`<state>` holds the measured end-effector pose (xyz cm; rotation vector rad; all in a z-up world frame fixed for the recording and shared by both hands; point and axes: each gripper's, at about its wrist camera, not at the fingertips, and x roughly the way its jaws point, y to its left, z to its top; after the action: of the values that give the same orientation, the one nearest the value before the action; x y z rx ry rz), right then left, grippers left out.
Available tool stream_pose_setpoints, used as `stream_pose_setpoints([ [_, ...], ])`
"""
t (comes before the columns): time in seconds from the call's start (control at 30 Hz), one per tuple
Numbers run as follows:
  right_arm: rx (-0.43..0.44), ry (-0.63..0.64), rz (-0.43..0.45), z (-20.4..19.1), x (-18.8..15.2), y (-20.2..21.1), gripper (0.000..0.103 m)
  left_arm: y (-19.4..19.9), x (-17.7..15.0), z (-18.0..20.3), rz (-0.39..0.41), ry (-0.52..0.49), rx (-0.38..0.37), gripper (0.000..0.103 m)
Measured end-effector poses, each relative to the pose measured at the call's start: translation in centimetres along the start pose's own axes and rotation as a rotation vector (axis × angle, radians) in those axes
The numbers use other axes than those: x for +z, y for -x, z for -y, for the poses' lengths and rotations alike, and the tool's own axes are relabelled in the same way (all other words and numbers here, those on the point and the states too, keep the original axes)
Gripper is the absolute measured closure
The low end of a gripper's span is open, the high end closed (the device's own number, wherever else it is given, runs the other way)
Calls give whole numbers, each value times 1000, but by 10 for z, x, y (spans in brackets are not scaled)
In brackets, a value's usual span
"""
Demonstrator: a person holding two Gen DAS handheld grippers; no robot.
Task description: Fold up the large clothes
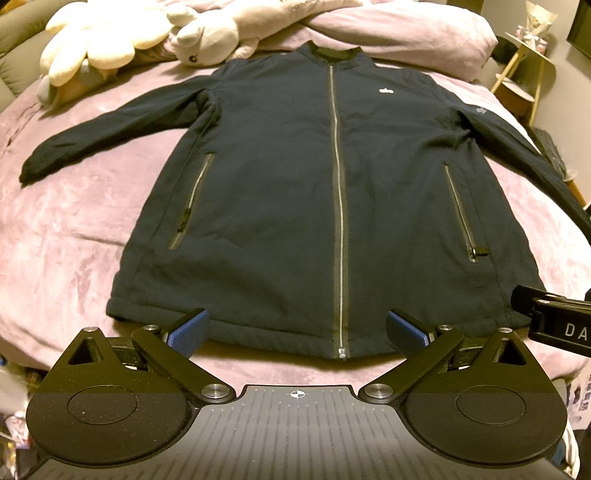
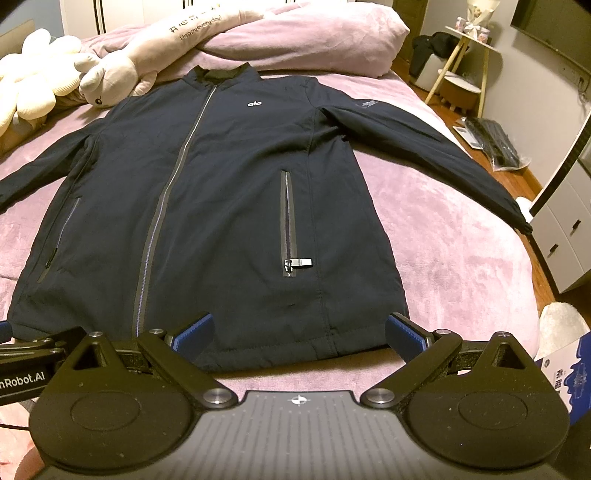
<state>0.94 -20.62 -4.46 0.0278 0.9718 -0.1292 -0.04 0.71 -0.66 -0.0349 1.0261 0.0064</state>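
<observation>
One jacket (image 1: 295,184) lies flat, zipped, on the bed (image 1: 74,229). Left gripper (image 1: 297,328) and right gripper (image 2: 299,330) hover at its hem, both spread wide, holding nothing.

Bedspread (image 2: 461,229) free both sides; plushies (image 1: 110,40) block top.

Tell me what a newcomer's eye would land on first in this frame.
First, the dark navy jacket, spread flat and zipped shut, front up, on the pink bedspread, sleeves angled outward. Next, the open left gripper and open right gripper, both poised at the jacket's bottom hem and holding nothing. Beyond the collar lie cream plush toys and a bunched pink duvet.
</observation>
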Motion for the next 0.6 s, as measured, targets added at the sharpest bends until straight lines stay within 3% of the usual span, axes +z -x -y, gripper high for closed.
stream_pose_setpoints([
  [0.6,9,-3,-14,2,1,-7,4,-4,0,-2,-18,23,-5,0],
])
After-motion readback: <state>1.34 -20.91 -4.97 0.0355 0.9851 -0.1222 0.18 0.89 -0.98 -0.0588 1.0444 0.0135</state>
